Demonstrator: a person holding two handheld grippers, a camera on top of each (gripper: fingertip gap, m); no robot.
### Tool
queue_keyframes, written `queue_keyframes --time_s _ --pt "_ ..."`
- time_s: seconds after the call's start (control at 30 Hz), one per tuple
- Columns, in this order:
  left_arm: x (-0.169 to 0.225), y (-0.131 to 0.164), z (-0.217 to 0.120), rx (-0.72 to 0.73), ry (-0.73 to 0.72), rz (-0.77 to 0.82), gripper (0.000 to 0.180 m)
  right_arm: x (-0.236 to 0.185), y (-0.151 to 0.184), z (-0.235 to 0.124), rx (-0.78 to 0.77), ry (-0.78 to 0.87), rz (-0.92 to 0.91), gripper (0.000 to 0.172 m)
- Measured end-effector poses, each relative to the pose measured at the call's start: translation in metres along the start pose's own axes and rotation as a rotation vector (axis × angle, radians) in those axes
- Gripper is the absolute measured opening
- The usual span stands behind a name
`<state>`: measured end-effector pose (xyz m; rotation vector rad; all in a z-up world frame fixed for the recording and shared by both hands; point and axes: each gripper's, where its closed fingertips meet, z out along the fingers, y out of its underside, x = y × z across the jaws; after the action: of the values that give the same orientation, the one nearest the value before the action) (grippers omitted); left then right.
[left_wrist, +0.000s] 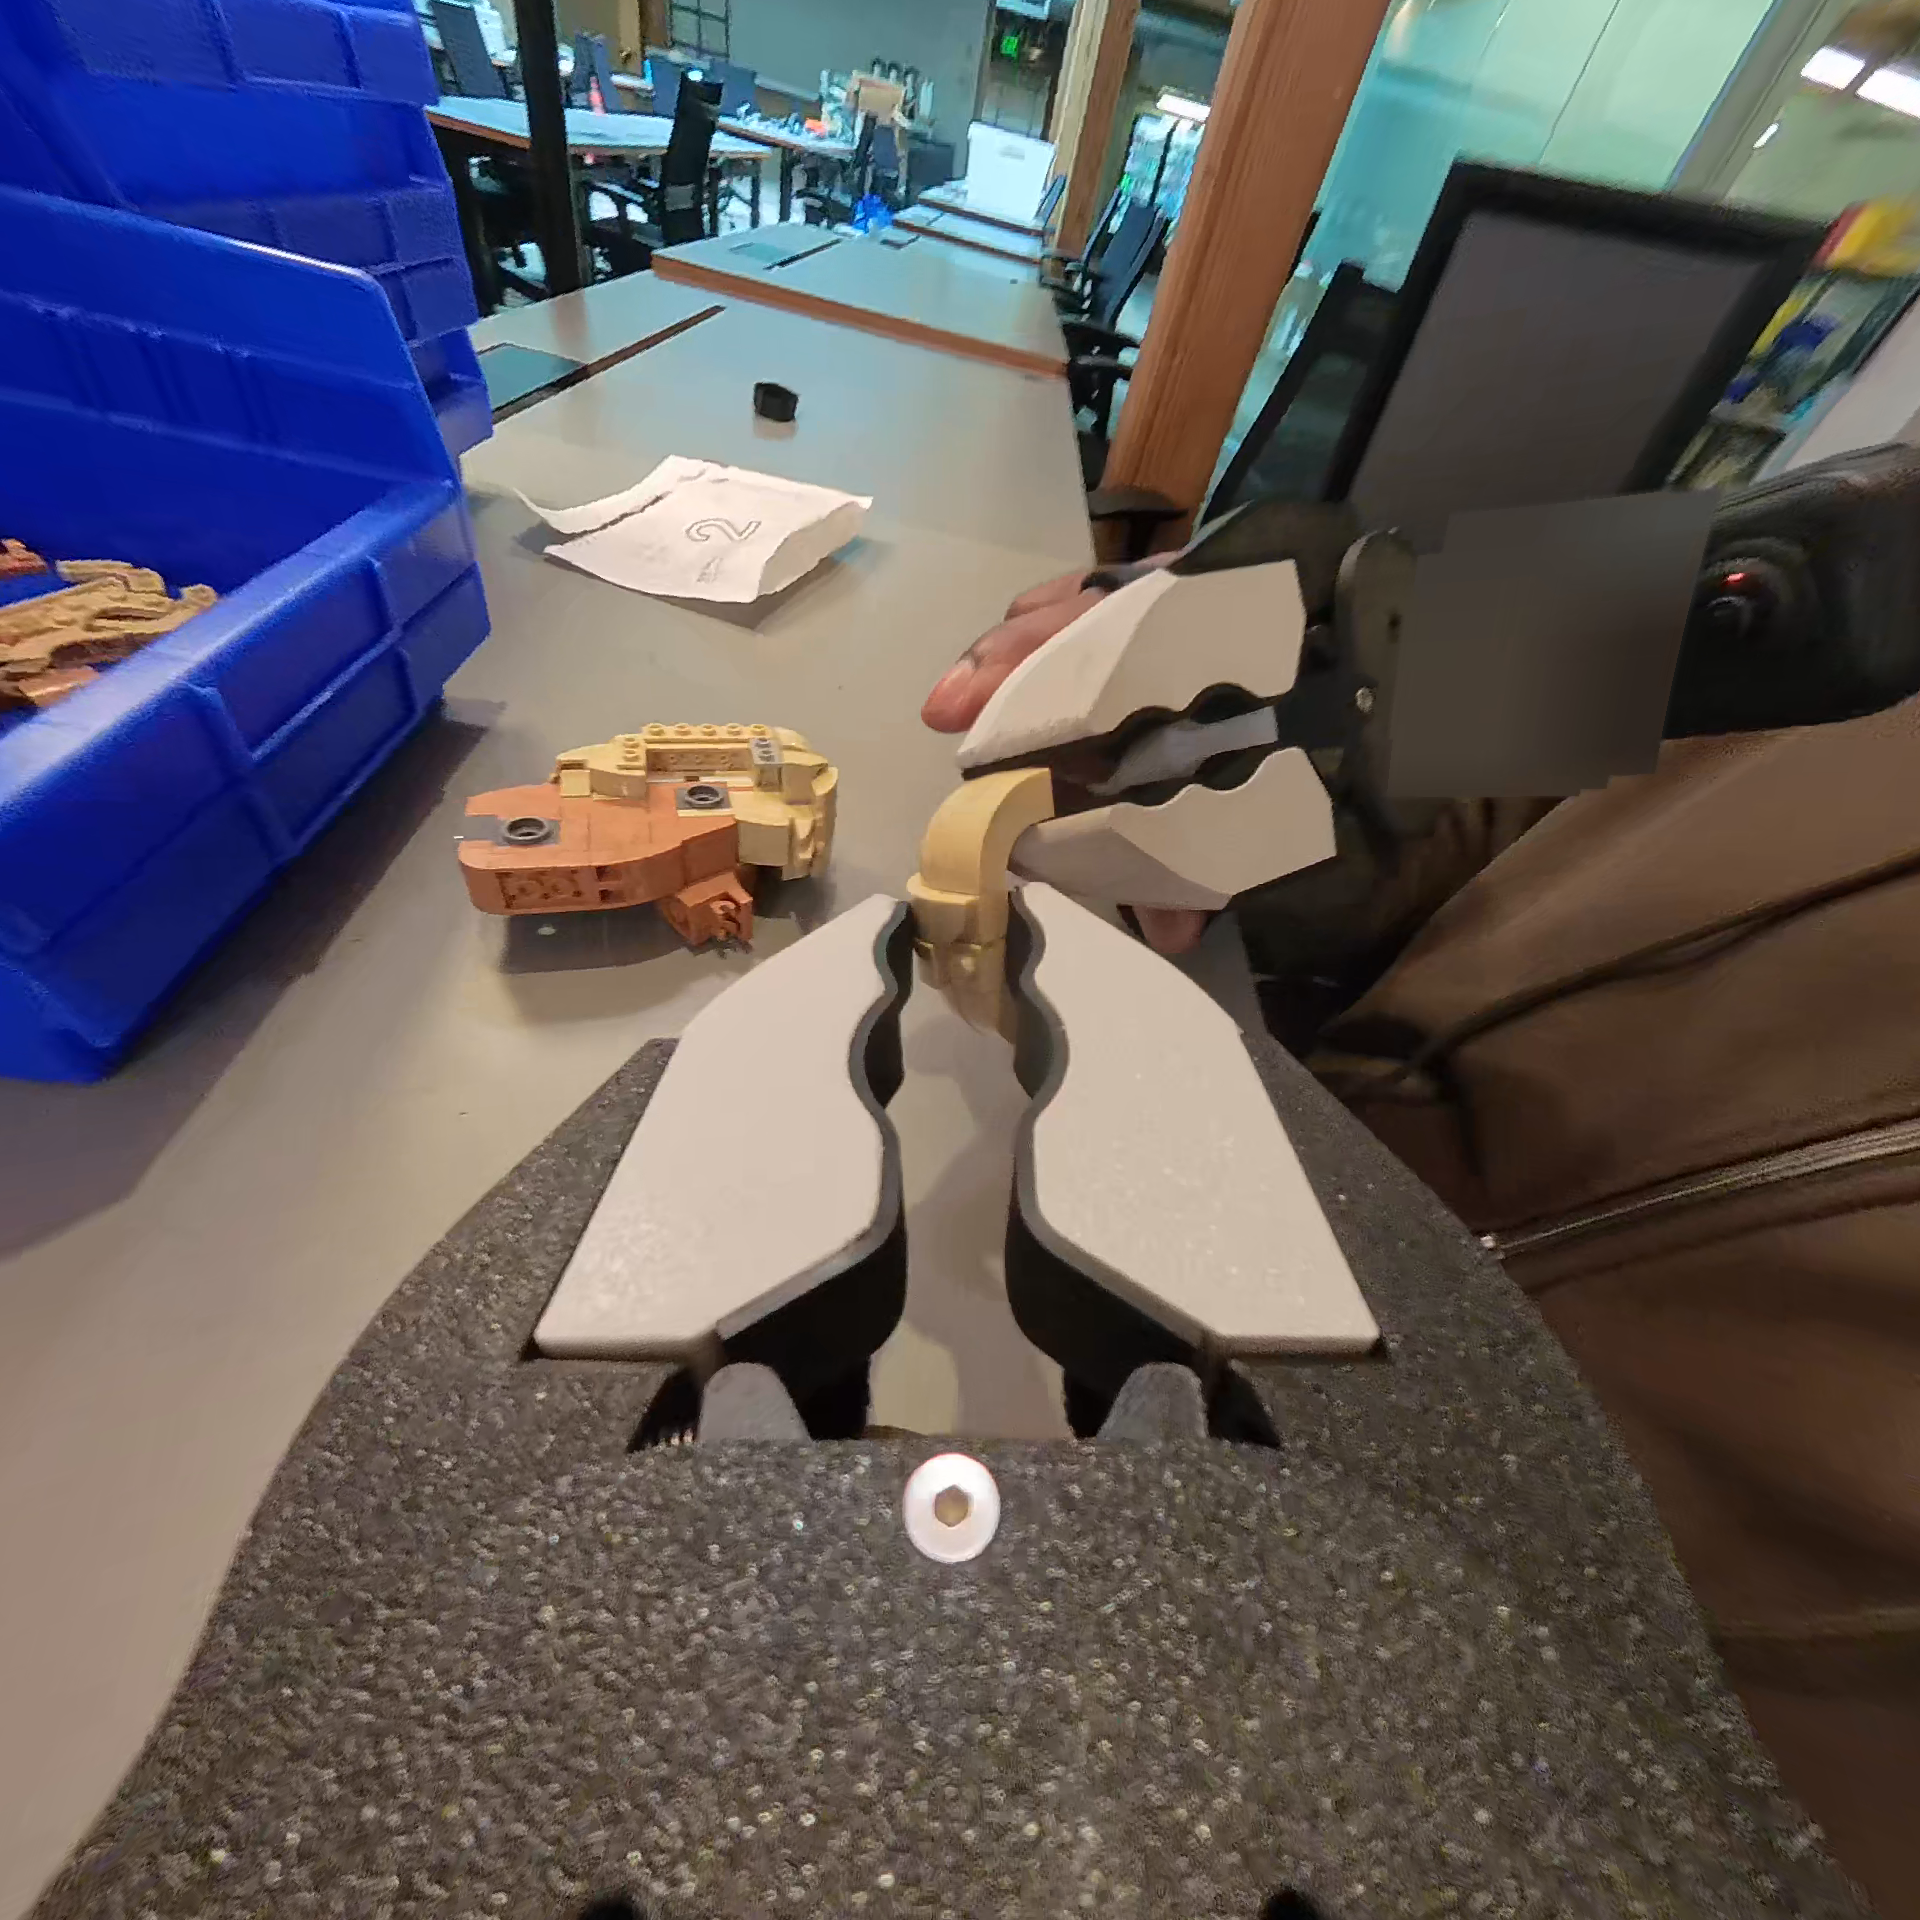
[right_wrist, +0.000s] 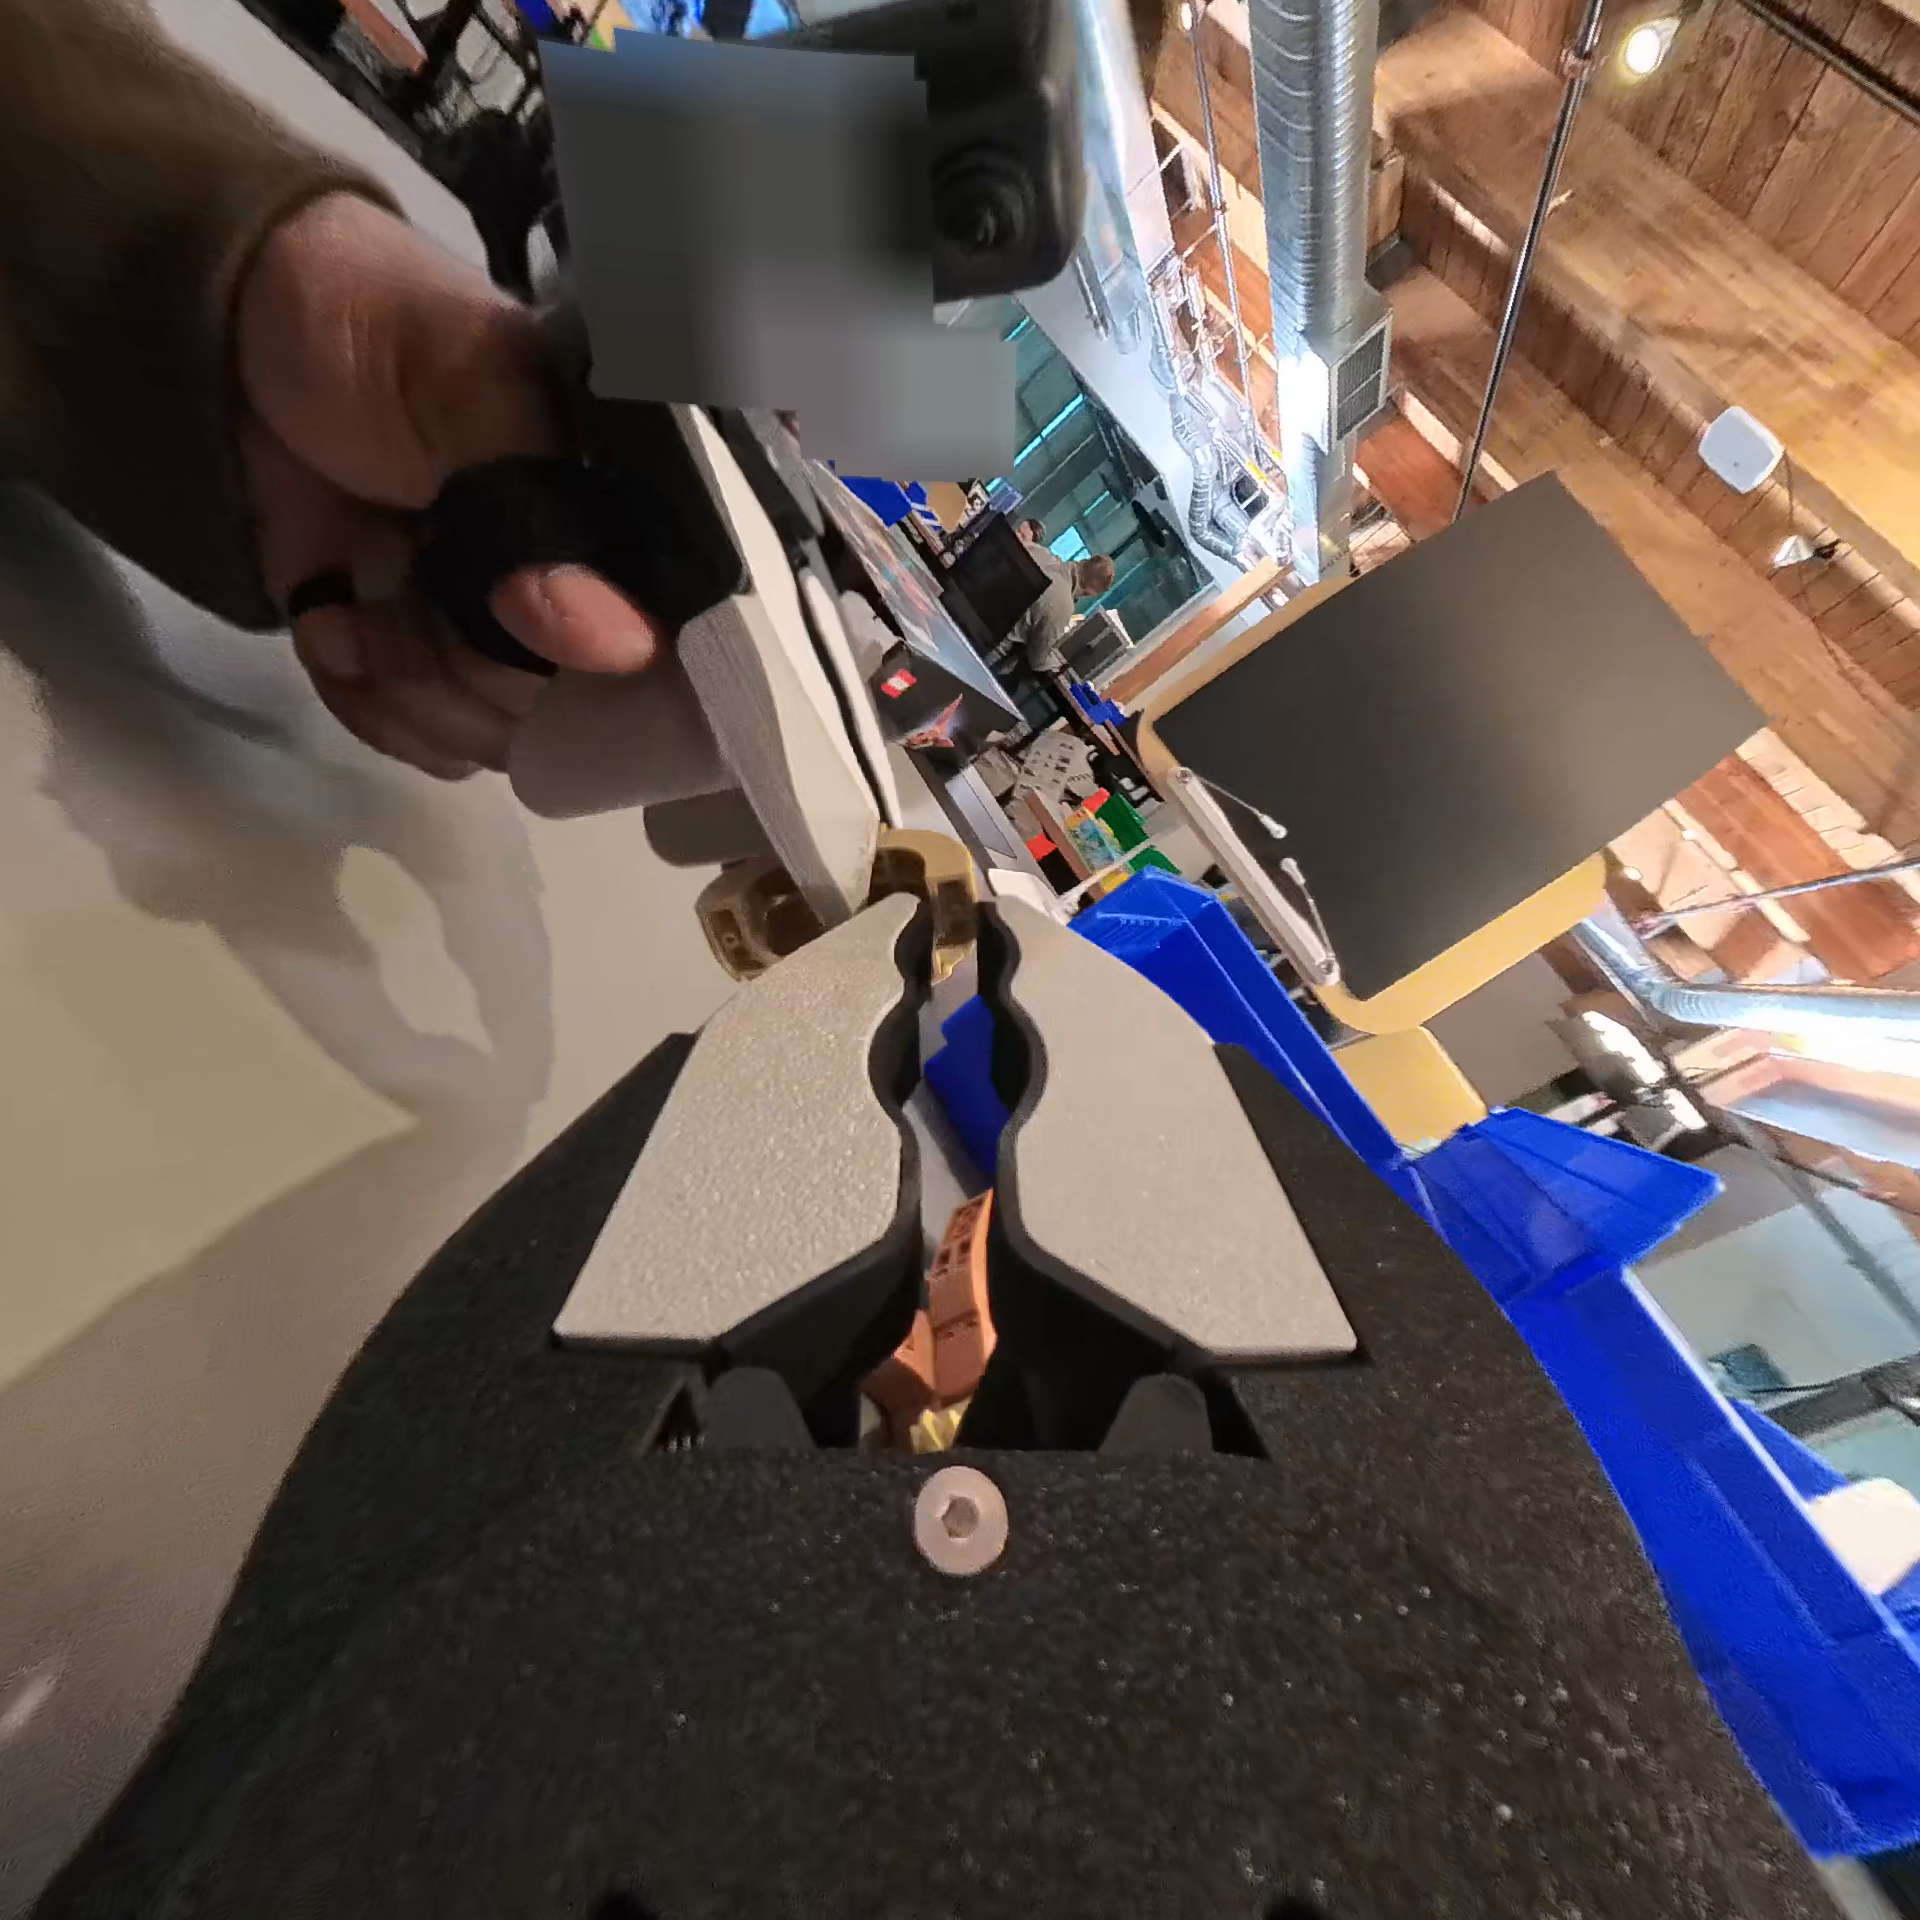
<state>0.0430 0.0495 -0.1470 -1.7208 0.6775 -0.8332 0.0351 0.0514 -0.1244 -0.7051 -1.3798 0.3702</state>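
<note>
I have both grippers closed on one tan curved brick piece (left_wrist: 971, 894), held above the grey table (left_wrist: 644, 1039). The left gripper (left_wrist: 961, 951) pinches the lower, blocky end of the piece, with both fingertips against its sides. The right gripper (left_wrist: 1013, 805) comes in from the right, held by a hand (left_wrist: 987, 665), and clamps the upper curved end between its two fingers. In the right wrist view the same piece (right_wrist: 940, 883) sits between the right gripper's fingertips (right_wrist: 956, 935). A brown and tan brick model (left_wrist: 644, 821) lies on the table just left of the held piece. A blue bin (left_wrist: 208, 623) stands farther left, and a white paper sheet (left_wrist: 707, 540) lies beyond.
</note>
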Motion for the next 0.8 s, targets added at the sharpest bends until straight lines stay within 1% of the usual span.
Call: queue_keyframes --time_s 0.13,0.23,0.3,0.5,0.8 --pt "0.003 -0.003 -0.001 0.028 0.058 -0.072 0.016 0.001 -0.003 -0.001 0.027 -0.053 0.133 0.008" --pt "0.002 -0.001 0.000 0.026 0.071 -0.122 0.016 0.000 0.000 -0.001 0.018 -0.077 0.178 0.008" --pt "-0.001 0.000 0.001 0.025 0.061 -0.141 0.015 0.000 0.003 -0.001 -0.002 -0.060 0.150 0.008" --pt "-0.017 0.008 0.004 -0.001 -0.053 -0.164 0.010 -0.004 0.011 0.003 -0.113 0.030 0.001 0.008" --pt "-0.033 0.020 0.009 -0.067 -0.245 -0.094 0.010 -0.010 0.032 0.007 -0.259 0.070 -0.103 0.008"
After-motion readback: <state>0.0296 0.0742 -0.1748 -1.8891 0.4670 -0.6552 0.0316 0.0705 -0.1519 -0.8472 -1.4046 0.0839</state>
